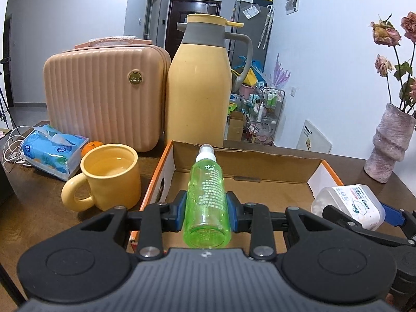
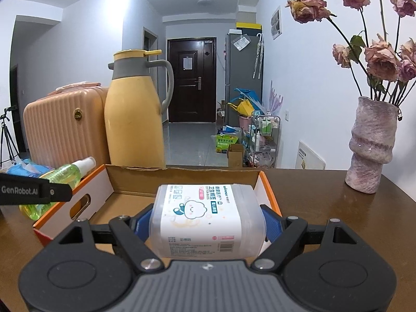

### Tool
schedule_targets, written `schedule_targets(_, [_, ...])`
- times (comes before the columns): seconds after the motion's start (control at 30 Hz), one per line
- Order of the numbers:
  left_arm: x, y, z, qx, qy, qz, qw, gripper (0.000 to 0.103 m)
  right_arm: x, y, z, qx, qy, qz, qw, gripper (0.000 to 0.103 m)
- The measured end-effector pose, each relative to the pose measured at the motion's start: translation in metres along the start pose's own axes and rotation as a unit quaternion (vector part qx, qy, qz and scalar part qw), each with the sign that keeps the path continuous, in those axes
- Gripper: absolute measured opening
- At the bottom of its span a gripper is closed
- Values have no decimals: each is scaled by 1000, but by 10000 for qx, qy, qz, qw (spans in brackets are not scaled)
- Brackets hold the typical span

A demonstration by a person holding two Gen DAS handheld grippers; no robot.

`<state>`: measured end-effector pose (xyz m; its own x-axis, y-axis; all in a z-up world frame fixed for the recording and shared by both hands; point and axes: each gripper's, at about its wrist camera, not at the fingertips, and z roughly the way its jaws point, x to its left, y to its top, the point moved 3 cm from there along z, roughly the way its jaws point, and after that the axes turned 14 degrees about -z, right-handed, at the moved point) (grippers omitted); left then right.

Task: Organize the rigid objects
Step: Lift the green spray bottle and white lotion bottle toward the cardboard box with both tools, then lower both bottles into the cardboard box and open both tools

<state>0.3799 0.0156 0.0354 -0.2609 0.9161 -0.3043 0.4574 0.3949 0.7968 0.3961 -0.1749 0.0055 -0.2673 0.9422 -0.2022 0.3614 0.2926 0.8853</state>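
My left gripper (image 1: 206,209) is shut on a green spray bottle (image 1: 206,202), which lies along the fingers with its white nozzle pointing away, over the near left part of an open cardboard box (image 1: 249,162) with orange edges. My right gripper (image 2: 208,219) is shut on a clear cotton-swab tub (image 2: 208,218) with a white label, held over the near right part of the same box (image 2: 182,175). In the left wrist view the tub (image 1: 348,205) shows at the right. In the right wrist view the bottle (image 2: 65,174) shows at the left.
A yellow mug (image 1: 109,176), a blue tissue pack (image 1: 52,153) and an orange (image 1: 91,147) sit left of the box. Behind it stand a peach ribbed case (image 1: 104,91) and a yellow thermos jug (image 1: 199,88). A pink vase (image 2: 369,145) with dried roses stands at the right.
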Motion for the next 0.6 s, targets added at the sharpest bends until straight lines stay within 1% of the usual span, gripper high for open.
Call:
schedule_targets(0.33, [-5, 5, 28, 89, 69, 95, 9999, 32, -2, 5, 30, 159, 90, -92, 9998, 82])
schedule_targets(0.6, [-7, 5, 45, 136, 138, 181, 9996, 32, 1, 0, 46, 328, 152, -218, 9991, 82])
